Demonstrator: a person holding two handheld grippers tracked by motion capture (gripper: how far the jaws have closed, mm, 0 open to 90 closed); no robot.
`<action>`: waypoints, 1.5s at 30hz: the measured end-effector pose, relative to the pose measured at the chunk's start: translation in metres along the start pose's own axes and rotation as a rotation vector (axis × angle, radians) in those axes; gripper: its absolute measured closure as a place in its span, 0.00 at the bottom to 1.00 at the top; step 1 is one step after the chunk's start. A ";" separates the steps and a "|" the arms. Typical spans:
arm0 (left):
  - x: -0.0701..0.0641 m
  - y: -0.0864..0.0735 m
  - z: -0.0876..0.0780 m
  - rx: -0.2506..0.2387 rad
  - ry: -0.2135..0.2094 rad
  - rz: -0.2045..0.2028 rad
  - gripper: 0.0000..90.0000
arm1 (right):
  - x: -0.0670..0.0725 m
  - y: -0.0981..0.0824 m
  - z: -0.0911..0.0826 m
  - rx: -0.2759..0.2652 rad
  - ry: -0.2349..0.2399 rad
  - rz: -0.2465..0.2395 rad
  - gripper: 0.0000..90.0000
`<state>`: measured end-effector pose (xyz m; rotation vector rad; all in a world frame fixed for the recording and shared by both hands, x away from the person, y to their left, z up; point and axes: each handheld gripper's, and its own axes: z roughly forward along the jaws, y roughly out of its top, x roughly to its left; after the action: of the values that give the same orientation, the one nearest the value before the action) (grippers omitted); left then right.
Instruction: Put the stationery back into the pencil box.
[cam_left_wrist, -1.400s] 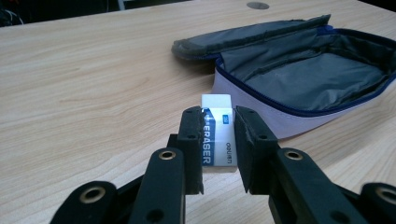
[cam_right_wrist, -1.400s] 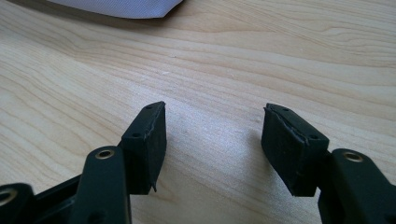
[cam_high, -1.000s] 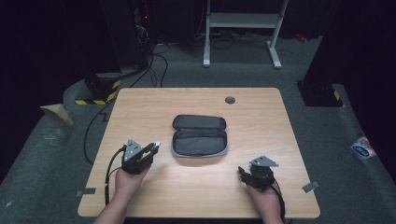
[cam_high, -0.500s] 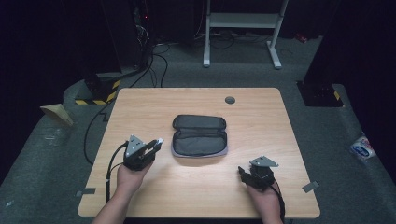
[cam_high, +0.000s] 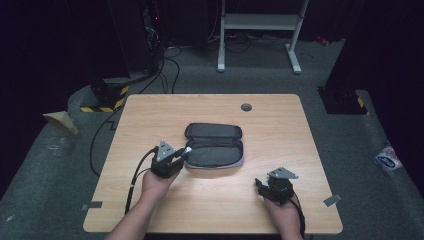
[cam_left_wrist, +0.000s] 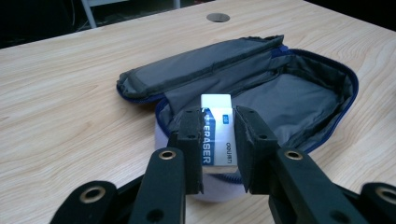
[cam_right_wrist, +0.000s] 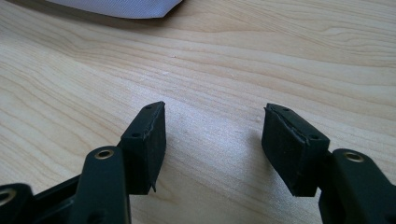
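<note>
The white eraser (cam_left_wrist: 216, 133) with its blue sleeve sits clamped between the pads of my left hand-held gripper (cam_left_wrist: 217, 140), upright and just over the near edge of the open pencil case (cam_left_wrist: 289, 100). In the high view the case (cam_high: 215, 150) lies near the middle of the table (cam_high: 150, 115), lid flap folded back toward twelve o'clock, and my left hand-held gripper (cam_high: 184, 153) meets it from about eight o'clock. My right hand-held gripper (cam_high: 265, 187) rests on the table at roughly four o'clock from the case, well apart from it, jaws spread with nothing but bare wood between them. A small round grommet (cam_high: 246, 106) sits at the table's far edge, near one o'clock.
</note>
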<state>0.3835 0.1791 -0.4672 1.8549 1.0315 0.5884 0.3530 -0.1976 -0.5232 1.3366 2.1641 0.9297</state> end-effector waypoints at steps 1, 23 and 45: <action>0.000 0.001 0.001 0.000 -0.003 -0.002 0.81 | 0.000 0.000 0.000 0.000 0.000 0.000 0.44; -0.008 0.021 0.026 0.044 -0.042 -0.006 0.81 | 0.000 0.000 0.000 0.000 0.004 -0.007 0.44; -0.018 0.025 0.049 0.099 -0.057 0.046 0.81 | 0.000 0.000 0.000 -0.001 0.005 -0.011 0.44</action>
<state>0.4203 0.1337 -0.4683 1.9749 0.9986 0.5167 0.3531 -0.1976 -0.5232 1.3226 2.1726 0.9306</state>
